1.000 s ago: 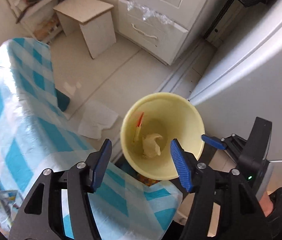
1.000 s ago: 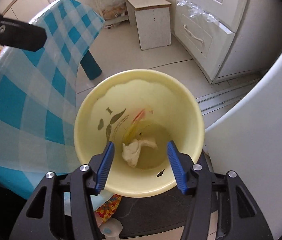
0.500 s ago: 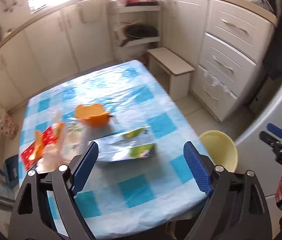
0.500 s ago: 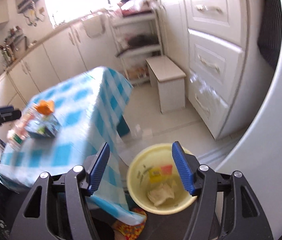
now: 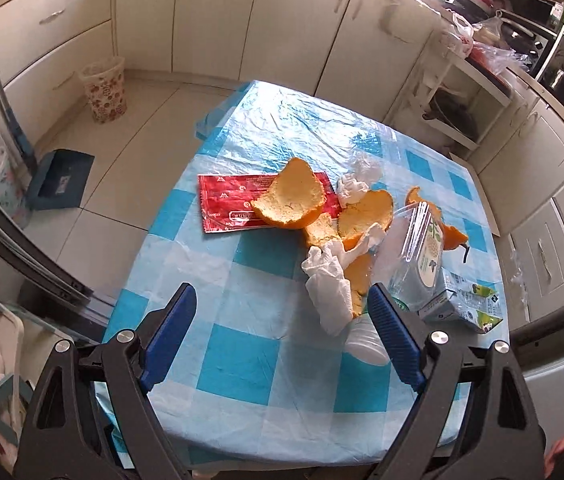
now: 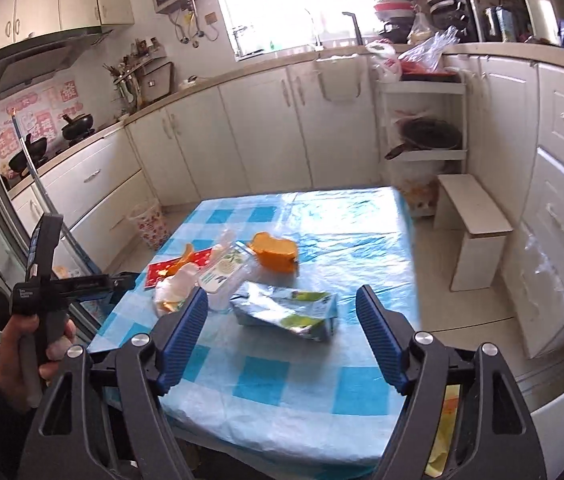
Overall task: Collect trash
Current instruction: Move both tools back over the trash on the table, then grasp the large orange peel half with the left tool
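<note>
Trash lies on a blue-and-white checked table [image 5: 238, 356]. In the left wrist view I see orange peels [image 5: 290, 200], a red wrapper [image 5: 226, 200], crumpled white tissue [image 5: 330, 284], a clear plastic container [image 5: 418, 256] and a flattened carton [image 5: 462, 308]. My left gripper [image 5: 282, 328] is open and empty above the table's near edge, just left of the tissue. My right gripper [image 6: 282, 336] is open and empty, hovering before the carton [image 6: 290, 312], with the orange peel [image 6: 276, 258] and plastic container [image 6: 226, 272] beyond it. The yellow bin [image 6: 446, 432] peeks out low right.
Cream kitchen cabinets [image 6: 266, 132] line the walls. A small white stool [image 6: 474, 232] stands right of the table. A patterned waste basket [image 5: 104, 90] and a blue dustpan [image 5: 60, 178] sit on the floor to the left. A hand holds the left gripper's handle [image 6: 42, 292].
Both grippers have swung up and away from the yellow bin on the floor and now face the table with its trash. Both stay open and empty.
</note>
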A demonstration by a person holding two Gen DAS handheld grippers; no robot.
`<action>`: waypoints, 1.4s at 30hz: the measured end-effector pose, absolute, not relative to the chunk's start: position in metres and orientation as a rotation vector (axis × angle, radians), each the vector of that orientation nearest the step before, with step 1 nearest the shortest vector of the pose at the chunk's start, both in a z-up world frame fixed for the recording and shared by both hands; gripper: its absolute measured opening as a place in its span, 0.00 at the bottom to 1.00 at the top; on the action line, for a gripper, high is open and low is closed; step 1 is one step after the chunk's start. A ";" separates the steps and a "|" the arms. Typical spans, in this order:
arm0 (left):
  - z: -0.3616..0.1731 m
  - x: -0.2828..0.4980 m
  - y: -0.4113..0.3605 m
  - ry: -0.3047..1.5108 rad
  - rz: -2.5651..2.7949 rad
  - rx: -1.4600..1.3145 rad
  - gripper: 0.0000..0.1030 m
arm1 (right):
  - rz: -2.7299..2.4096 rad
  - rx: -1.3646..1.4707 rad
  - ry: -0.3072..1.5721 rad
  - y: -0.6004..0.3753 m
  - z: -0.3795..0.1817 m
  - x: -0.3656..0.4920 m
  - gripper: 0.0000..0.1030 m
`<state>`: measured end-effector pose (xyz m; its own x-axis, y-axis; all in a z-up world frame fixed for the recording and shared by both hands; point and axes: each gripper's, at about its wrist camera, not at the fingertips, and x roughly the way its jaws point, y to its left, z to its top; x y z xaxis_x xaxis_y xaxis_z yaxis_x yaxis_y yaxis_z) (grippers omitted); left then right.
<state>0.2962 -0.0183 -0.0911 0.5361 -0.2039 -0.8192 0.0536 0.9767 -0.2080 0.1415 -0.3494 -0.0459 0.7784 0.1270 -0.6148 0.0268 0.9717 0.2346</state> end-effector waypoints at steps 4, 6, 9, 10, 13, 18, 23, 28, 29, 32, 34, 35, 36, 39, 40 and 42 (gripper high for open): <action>-0.097 0.313 -0.008 1.003 -0.101 -0.178 0.81 | 0.091 0.062 0.674 -0.303 -0.042 0.148 0.74; -0.097 0.327 -0.007 1.007 -0.087 -0.149 0.81 | 0.097 0.020 0.701 -0.294 -0.049 0.154 0.77; -0.097 0.351 -0.025 1.016 -0.114 -0.010 0.81 | 0.106 0.007 0.731 -0.291 -0.060 0.162 0.77; -0.097 0.357 -0.031 1.007 -0.114 0.033 0.81 | 0.114 0.018 0.732 -0.294 -0.062 0.164 0.77; -0.103 0.377 -0.051 1.003 -0.131 0.157 0.81 | 0.124 0.070 0.748 -0.296 -0.066 0.168 0.77; -0.127 0.401 -0.073 1.058 -0.175 0.246 0.79 | 0.151 0.107 0.736 -0.299 -0.061 0.178 0.77; -0.138 0.411 -0.079 1.114 -0.242 0.206 0.09 | 0.153 0.110 0.784 -0.297 -0.074 0.202 0.77; -0.133 0.417 -0.057 1.143 -0.286 0.054 0.04 | 0.100 0.123 0.792 -0.309 -0.075 0.215 0.77; -0.129 0.417 -0.050 1.139 -0.302 0.007 0.04 | 0.087 0.117 0.793 -0.312 -0.075 0.218 0.77; -0.113 0.414 -0.033 1.113 -0.340 -0.113 0.04 | 0.077 0.115 0.794 -0.318 -0.072 0.227 0.77; -0.103 0.413 -0.022 1.092 -0.358 -0.169 0.04 | 0.088 0.123 0.785 -0.317 -0.065 0.235 0.77; -0.098 0.411 -0.016 1.078 -0.377 -0.212 0.04 | 0.099 0.123 0.779 -0.315 -0.061 0.240 0.77; -0.093 0.410 -0.011 1.063 -0.396 -0.250 0.04 | 0.115 0.120 0.774 -0.310 -0.056 0.248 0.77; -0.074 0.404 0.001 0.993 -0.436 -0.326 0.04 | 0.158 0.084 0.810 -0.289 -0.047 0.282 0.77; -0.070 0.402 0.004 0.971 -0.448 -0.342 0.04 | 0.180 0.062 0.827 -0.281 -0.046 0.293 0.77; -0.064 0.400 0.007 0.956 -0.454 -0.357 0.04 | 0.177 -0.032 0.841 -0.270 -0.046 0.309 0.77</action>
<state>0.3997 0.0073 -0.0643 0.4961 -0.5186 -0.6964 0.2117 0.8500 -0.4823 0.3086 -0.2698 -0.0455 0.6531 0.1433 -0.7436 -0.1685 0.9848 0.0418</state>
